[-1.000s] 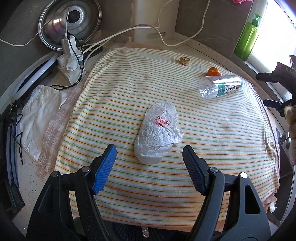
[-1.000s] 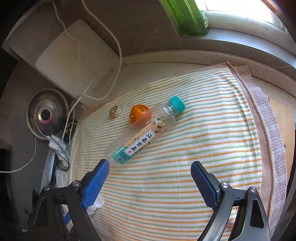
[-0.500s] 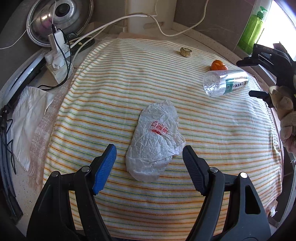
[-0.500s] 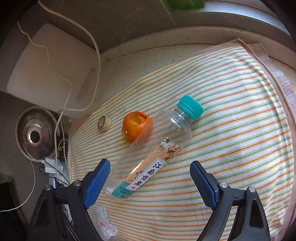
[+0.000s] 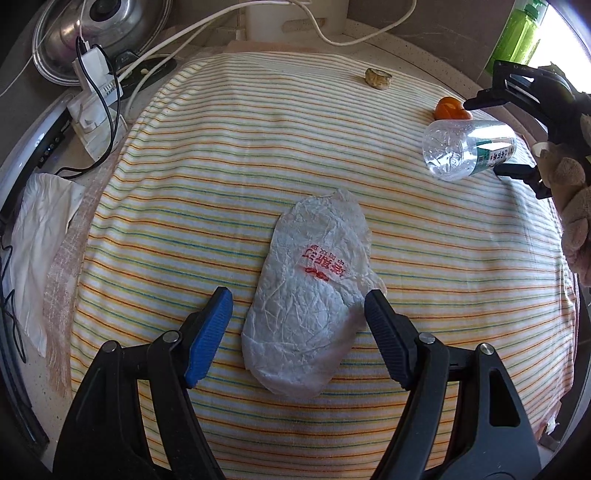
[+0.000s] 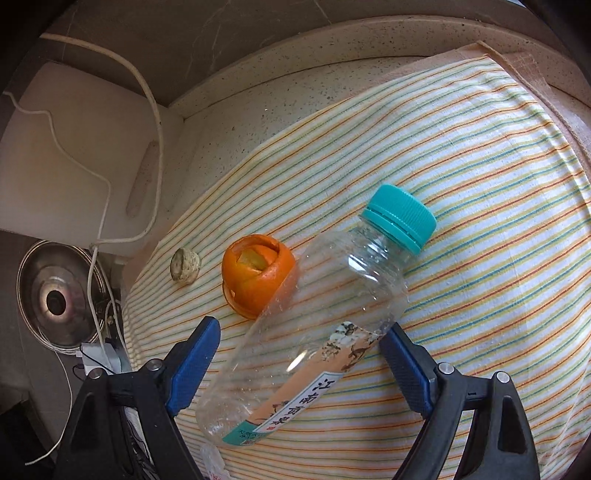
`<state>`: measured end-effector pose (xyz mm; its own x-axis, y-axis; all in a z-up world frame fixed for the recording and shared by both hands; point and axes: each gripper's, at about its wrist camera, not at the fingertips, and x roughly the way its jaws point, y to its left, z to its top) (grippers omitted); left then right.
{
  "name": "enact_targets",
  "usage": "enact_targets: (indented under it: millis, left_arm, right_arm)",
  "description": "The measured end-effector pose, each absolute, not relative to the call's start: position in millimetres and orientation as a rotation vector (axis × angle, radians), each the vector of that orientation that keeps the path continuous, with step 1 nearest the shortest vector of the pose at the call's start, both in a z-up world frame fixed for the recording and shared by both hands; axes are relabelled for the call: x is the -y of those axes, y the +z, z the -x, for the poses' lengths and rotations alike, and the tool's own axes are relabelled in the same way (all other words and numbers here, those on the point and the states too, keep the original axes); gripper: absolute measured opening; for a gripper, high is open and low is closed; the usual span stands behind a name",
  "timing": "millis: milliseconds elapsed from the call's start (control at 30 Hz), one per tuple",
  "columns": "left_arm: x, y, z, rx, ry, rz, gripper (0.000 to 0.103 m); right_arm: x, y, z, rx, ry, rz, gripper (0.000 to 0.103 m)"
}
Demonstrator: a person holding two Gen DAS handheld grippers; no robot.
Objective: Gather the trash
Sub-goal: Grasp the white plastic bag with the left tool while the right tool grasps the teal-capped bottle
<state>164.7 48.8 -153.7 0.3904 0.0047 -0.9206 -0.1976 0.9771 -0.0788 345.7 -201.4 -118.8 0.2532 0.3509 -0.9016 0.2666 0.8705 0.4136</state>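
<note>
A crumpled white plastic bag with red print lies on the striped cloth. My left gripper is open, and the near end of the bag lies between its blue fingers without touching them. An empty clear bottle with a teal cap lies slantwise on the cloth. Around its labelled half, my right gripper is open; the right fingertip is close to the bottle's side. An orange peel leans against the bottle. A small tan shell-like scrap lies beyond the peel.
A power strip with cables and a steel pot lid sit at the back left. White paper lies left of the cloth. A white board leans at the back; a green bottle stands by the window.
Both grippers have come down and forward. The bag's near end now lies between the left fingers, and the bottle's lower half lies between the right fingers. Jaw widths look the same.
</note>
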Motion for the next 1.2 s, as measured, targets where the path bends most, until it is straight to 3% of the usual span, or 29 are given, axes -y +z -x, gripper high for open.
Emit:
enact_targets:
  millis: [167,500,600,867,933,1200]
  left_arm:
    - [-47,-156,-169,-1.171,0.138,0.156,0.076]
    - [-50,-159,-176,-1.17,0.137,0.169,0.075]
    - [-53,-157,-175,-1.164,0.142,0.18,0.067]
    - [-69,-152,-169,-1.15,0.161,0.259,0.024]
    - [-70,-151,-166,-1.145,0.164,0.268,0.019]
    - [-67,-142,-150,-1.118,0.162,0.28,0.016]
  right_arm:
    - [192,-119,-350,-1.348,0.037,-0.489,0.09]
    - [188,-118,-352,-1.372,0.05,-0.395,0.078]
    - [194,-117,-351,-1.38,0.072,-0.422,0.075]
    - [206,-111,-339,-1.394,0.139,-0.477,0.069]
    - [207,-110,-334,-1.392,0.156,-0.485,0.068]
    - [210,-93,-312,-1.356,0.23,-0.492,0.065]
